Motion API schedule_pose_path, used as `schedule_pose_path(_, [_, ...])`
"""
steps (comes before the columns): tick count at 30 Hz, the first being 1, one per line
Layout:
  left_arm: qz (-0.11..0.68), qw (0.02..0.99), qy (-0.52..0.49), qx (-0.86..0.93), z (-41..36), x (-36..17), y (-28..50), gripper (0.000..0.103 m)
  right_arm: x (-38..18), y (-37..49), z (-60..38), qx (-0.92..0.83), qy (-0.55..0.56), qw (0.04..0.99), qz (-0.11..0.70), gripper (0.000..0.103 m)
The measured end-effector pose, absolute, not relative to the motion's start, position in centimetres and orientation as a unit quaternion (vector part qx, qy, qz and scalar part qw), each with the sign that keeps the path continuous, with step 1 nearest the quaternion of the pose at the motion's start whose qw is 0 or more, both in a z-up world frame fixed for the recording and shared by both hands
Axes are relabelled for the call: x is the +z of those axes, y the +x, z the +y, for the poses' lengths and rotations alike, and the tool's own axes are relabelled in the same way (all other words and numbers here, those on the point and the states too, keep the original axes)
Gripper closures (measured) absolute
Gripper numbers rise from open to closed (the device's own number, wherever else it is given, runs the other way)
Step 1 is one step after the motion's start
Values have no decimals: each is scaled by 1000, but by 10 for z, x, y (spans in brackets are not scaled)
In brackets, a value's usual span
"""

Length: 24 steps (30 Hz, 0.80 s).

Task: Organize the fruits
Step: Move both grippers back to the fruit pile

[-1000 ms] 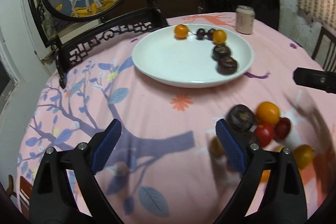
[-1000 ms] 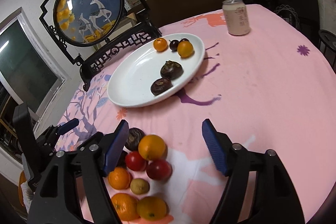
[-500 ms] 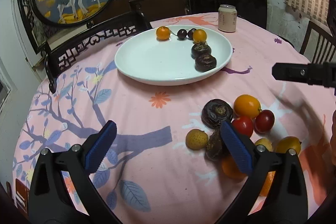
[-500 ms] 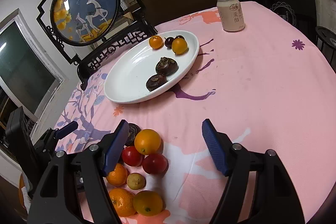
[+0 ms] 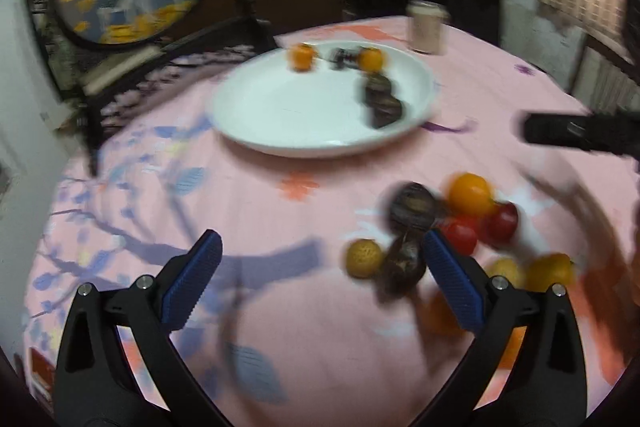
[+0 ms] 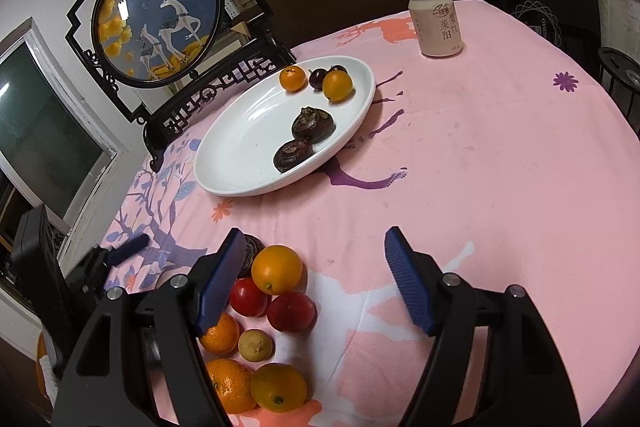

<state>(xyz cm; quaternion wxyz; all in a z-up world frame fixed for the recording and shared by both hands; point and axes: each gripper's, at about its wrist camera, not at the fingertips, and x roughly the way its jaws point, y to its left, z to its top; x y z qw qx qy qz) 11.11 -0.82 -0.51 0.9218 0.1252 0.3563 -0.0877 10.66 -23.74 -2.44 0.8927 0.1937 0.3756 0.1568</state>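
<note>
Left wrist view, blurred: left claw (image 5: 320,271) wide open, empty, above pink floral-cloth desk (image 5: 280,227). Small yellow round fruit (image 5: 363,257) and dark brown wrinkled fruit (image 5: 404,263) just inside its right finger; loose fruit cluster (image 5: 472,215) beyond that finger. White oval ceramic plate (image 5: 280,111) far ahead, holding fruit.

Right wrist view: right claw (image 6: 316,263) wide open, empty. Large orange round fruit (image 6: 277,269) and two red round tomatoes (image 6: 291,311) just inside its left finger; same plate (image 6: 240,147) ahead-left, beige drink can (image 6: 435,23) far ahead.

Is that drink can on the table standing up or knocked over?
Upright. The can stands on its base on the pink tablecloth, its top rim facing up, beyond the white plate.
</note>
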Motion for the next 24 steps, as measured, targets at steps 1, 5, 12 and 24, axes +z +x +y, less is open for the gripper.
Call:
schedule_pose_path(1, [359,923,127,-47,3,-6,119,2,-25,107,-238,157,195,892,376,30])
schedule_pose_path(5, [414,910,16,-12,54,-10,142,4,-24,106,-236,162,194,892,374,30])
schedule_pose_path(12, [390,919,2,-60,47,5,123,2,-26,105,-218,174,151,894,383,30])
schedule_pose_path(24, [407,909,53,-74,22,-8,121,2,-42,112,-174,185,55,896,400,52])
